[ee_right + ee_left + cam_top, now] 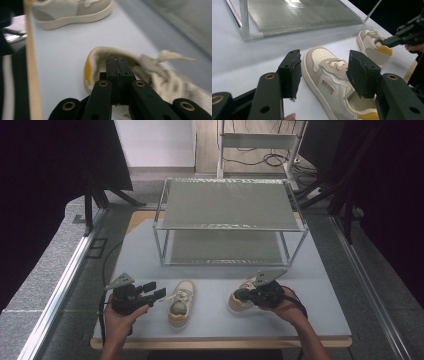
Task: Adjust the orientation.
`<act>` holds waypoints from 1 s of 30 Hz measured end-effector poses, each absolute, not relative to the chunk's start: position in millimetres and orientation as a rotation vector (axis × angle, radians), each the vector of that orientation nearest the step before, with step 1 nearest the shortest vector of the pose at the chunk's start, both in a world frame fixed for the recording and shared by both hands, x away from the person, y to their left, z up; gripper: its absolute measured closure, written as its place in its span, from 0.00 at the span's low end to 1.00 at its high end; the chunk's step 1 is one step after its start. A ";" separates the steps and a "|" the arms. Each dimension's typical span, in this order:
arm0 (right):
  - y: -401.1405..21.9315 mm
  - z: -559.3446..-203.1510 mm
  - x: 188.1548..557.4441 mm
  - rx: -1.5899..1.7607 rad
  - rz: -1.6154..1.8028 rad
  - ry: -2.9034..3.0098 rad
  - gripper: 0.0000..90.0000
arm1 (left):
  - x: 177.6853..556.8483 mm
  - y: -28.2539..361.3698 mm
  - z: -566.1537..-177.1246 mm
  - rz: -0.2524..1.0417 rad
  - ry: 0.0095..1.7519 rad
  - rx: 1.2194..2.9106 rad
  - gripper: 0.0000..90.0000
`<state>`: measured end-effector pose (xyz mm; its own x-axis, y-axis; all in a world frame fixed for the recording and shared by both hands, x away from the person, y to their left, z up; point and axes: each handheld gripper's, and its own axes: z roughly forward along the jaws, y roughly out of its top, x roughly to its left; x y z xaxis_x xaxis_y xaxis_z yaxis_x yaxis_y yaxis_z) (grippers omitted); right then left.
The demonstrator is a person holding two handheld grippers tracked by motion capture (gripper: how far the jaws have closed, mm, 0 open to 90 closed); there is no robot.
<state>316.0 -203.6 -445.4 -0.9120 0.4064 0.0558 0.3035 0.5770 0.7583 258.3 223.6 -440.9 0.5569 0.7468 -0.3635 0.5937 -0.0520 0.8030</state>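
A person at a pale blue table [320,315] works two hand-held grippers over a pair of small cream-and-yellow sneakers, in front of a two-tier rack [230,220]. At left, the left gripper [159,292] hovers with its jaws spread wide and nothing between them. The left shoe [181,304] lies just beside it, toward the table's middle. In the left gripper view that shoe [329,75] sits just beyond the open pads, its side turned to them. Its long axis runs near to far, toe toward the rack and yellow-trimmed heel toward the person. This hand is plainly the nearer to it.

At right, the right gripper [240,295] has its jaws pressed together at the collar of the right shoe [242,292]. From the right gripper view [117,75] they look to be pinching the heel rim, though blur leaves that unsure. This shoe [160,77] lies slightly slanted, toe toward the rack, heel toward the table's front edge.
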 end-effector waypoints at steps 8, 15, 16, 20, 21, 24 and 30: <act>-174.9 -423.4 309.1 0.622 1.274 2.555 1.00 | 259.5 219.5 -443.1 0.175 1.116 1.751 0.49; -122.1 -436.2 300.9 0.579 1.040 2.580 1.00 | 259.7 218.1 -444.4 0.174 1.114 1.763 0.49; -118.8 -439.5 300.7 0.586 1.001 2.579 1.00 | 259.7 217.7 -444.6 0.173 1.113 1.764 0.49; -119.0 -448.1 298.8 0.624 0.887 2.553 1.00 | 260.6 216.9 -445.9 0.169 1.113 1.768 0.49; -121.8 -449.4 298.1 0.639 0.883 2.549 1.00 | 261.0 216.8 -446.4 0.167 1.114 1.770 0.49; -132.0 -447.3 294.1 0.671 0.928 2.540 1.00 | 261.8 215.8 -447.9 0.164 1.114 1.775 0.49; -151.0 -448.1 282.3 0.693 0.977 2.543 1.00 | 262.3 212.7 -449.2 0.160 1.114 1.786 0.49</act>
<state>282.3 -151.0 -448.1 -0.8276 0.5468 -0.1264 0.3215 0.6464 0.6919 262.3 212.7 -449.2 0.5692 0.7414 -0.3555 0.6111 -0.0922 0.7861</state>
